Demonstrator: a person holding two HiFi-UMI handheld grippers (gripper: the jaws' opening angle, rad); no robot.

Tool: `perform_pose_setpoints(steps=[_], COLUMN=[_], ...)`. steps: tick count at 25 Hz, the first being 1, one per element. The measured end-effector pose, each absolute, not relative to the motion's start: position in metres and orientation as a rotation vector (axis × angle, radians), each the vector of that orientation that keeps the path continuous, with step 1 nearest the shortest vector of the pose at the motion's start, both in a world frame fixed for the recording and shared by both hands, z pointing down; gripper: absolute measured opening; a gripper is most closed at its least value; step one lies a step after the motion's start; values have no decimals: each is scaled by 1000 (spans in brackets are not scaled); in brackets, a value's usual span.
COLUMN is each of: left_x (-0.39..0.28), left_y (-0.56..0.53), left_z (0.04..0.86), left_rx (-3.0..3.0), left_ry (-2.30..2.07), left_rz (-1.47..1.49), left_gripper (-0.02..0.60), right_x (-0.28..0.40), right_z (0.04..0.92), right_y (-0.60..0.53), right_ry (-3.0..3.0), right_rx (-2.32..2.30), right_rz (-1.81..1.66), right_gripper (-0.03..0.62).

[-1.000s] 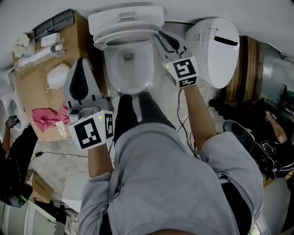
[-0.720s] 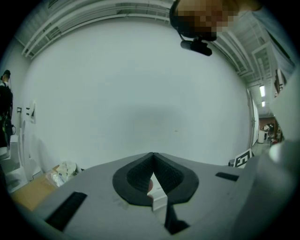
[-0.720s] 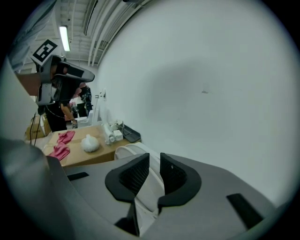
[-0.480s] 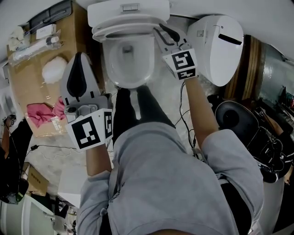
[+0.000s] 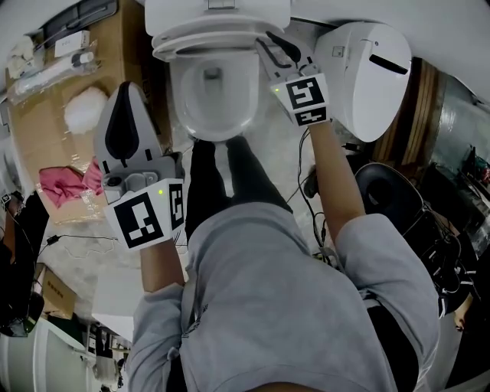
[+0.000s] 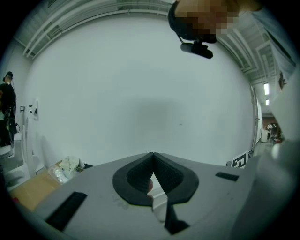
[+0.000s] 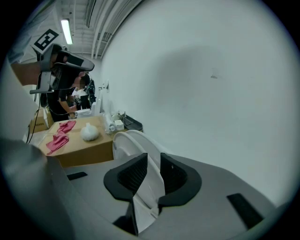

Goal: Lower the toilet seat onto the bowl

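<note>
The toilet seat (image 5: 200, 47) stands at the rear edge of the bowl (image 5: 214, 96), just below the tank (image 5: 218, 11). It seems lifted off the bowl's rim, though the steep head view makes its angle hard to judge. The right gripper (image 5: 274, 47) reaches to the seat's right edge, and in the right gripper view its jaws are pinched on the thin white rim of the seat (image 7: 149, 187), which runs up between the two dark pads (image 7: 129, 176).

The left gripper (image 5: 130, 96) hangs to the left of the bowl, well apart from the seat. Its jaws are pressed together at the tips with nothing between them, and it points at a bare pale wall (image 6: 140, 93).

To the right of the toilet leans a separate white cover unit (image 5: 367, 76). To the left, a cardboard box (image 5: 46, 138) carries a pink cloth (image 5: 65, 184) near its front edge and a white bundle (image 5: 84, 111) further back.
</note>
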State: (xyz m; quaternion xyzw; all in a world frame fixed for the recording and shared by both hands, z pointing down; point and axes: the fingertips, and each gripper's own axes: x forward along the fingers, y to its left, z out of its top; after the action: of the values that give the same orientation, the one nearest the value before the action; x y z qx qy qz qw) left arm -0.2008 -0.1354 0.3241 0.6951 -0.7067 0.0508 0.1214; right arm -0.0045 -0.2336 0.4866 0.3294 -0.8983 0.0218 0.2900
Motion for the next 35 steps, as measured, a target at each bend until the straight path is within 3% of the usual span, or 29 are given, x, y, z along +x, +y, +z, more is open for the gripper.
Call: perform_pose_setpoints(steps=[35], left_x=[-182], left_y=[-118], left_z=[347], left_rx=[2013], left_ry=[-2038], left_rz=[162], left_gripper=[0], right_x=[1], right_z=[515], right_y=[-189], right_ry=[-2372], right_rx=[734], right_rz=[46], right_gripper=[77])
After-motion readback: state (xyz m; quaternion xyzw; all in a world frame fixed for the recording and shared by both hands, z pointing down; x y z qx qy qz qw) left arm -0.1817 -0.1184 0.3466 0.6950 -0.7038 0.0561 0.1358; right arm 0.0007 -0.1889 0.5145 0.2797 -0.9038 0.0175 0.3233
